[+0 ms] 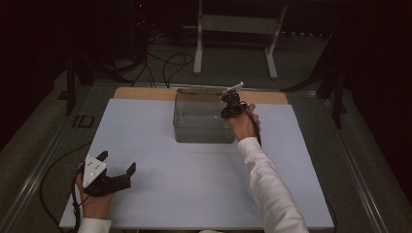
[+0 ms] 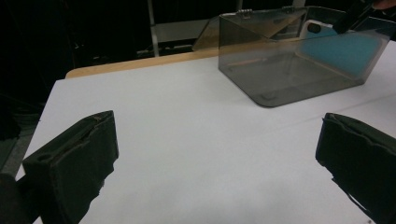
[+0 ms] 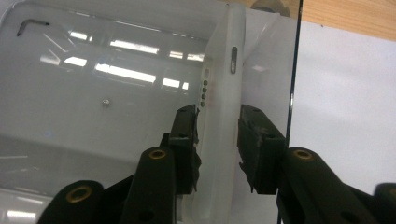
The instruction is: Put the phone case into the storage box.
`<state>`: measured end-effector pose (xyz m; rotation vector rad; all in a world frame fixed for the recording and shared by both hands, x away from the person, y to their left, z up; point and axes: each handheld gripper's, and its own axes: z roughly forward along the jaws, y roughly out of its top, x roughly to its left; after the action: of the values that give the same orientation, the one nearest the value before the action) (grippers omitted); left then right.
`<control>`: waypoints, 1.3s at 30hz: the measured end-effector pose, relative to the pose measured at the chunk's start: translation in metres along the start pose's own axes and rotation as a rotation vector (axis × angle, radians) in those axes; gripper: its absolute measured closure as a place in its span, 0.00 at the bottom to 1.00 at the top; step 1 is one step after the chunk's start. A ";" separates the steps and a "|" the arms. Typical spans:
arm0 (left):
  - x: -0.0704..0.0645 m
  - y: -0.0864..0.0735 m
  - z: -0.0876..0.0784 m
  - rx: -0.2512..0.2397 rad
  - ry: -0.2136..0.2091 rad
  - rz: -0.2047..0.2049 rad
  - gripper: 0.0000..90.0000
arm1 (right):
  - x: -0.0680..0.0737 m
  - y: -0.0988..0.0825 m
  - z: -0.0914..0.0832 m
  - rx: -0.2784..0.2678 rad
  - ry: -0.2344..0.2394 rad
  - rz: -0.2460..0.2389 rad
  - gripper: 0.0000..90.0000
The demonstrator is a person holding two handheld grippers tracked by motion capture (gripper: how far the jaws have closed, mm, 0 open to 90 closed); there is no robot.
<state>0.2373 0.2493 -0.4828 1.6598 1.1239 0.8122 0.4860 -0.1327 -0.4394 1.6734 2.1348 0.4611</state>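
We judge the step as setting a white phone (image 3: 219, 116) on edge inside the clear box (image 1: 201, 131) against its right wall; our right gripper (image 3: 218, 140) straddles it, jaws slightly apart. Next: lift clear without tipping it. The left gripper (image 1: 116, 170) rests wide apart on the worktop (image 1: 194, 184). No writing is readable.

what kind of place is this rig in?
Probably a lab or recording studio: dark curtained surroundings, loose black cables on the floor, a white metal stand behind the white-topped table, and a clear smoky plastic box set out as a test prop.
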 end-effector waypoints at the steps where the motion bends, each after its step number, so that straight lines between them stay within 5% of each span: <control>1: 0.000 0.000 0.000 0.000 0.000 0.001 0.00 | 0.000 0.000 -0.001 -0.002 -0.001 -0.005 0.75; 10: 0.000 0.000 0.000 0.000 0.001 0.000 0.00 | -0.001 -0.001 -0.011 -0.054 -0.002 -0.068 0.67; 23: 0.000 0.000 0.000 0.001 -0.002 -0.001 0.00 | -0.008 -0.007 -0.027 -0.117 0.059 -0.115 0.45; 33: -0.001 0.000 0.001 0.003 -0.003 -0.001 0.00 | -0.019 -0.023 -0.042 -0.241 0.173 -0.090 0.25; 39: 0.000 0.001 0.000 0.000 -0.006 -0.005 0.00 | -0.020 -0.039 -0.048 -0.299 0.227 -0.139 0.16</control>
<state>0.2377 0.2488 -0.4823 1.6579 1.1239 0.8036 0.4340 -0.1618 -0.4146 1.3517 2.1884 0.9155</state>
